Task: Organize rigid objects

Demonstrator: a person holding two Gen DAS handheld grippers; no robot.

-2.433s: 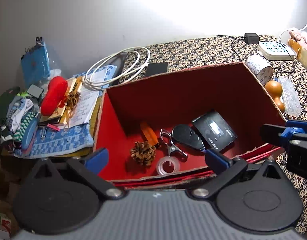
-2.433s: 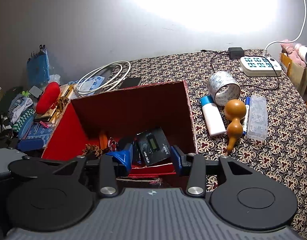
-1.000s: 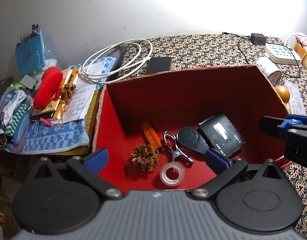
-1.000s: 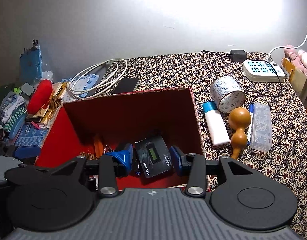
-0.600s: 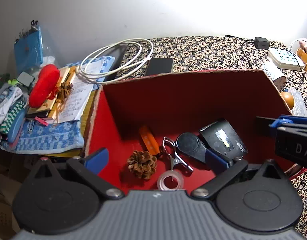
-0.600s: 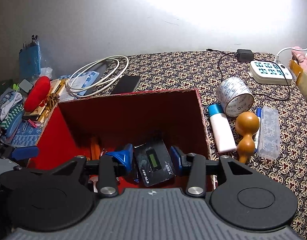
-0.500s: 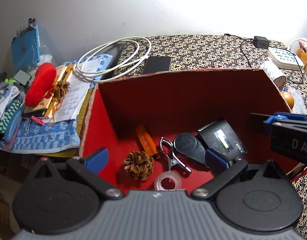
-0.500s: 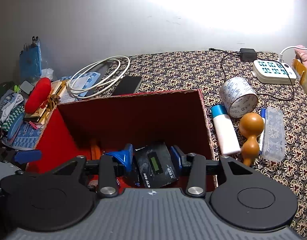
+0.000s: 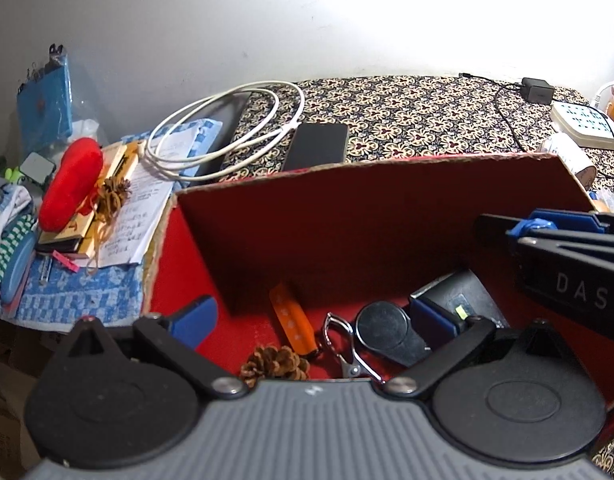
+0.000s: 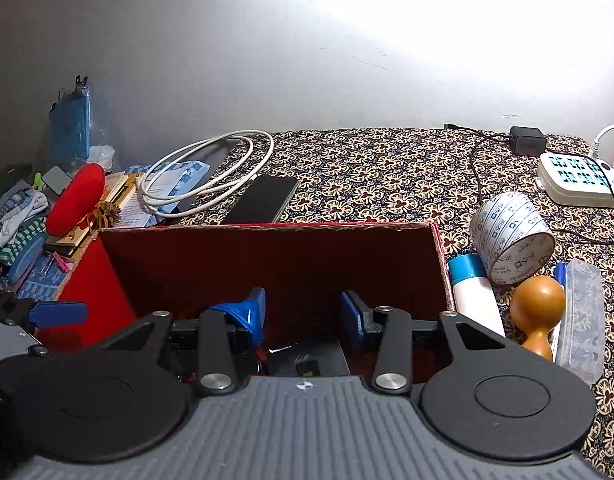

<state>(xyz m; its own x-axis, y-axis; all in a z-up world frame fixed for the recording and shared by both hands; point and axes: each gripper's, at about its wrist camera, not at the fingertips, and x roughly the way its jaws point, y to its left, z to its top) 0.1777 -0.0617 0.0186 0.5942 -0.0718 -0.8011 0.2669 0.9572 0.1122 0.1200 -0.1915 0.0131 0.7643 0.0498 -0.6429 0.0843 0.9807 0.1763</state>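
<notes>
White capital letters "DAS" stand on the black side of the right gripper [image 9: 563, 240] where it crosses the left wrist view; whatever follows them runs out of the frame. The sheet of paper [image 9: 141, 216] beside the red box carries lines of dark print, too small to make out. The roll of tape [image 10: 511, 236] in the right wrist view bears rows of small printed squares and marks that cannot be made out as words.
</notes>
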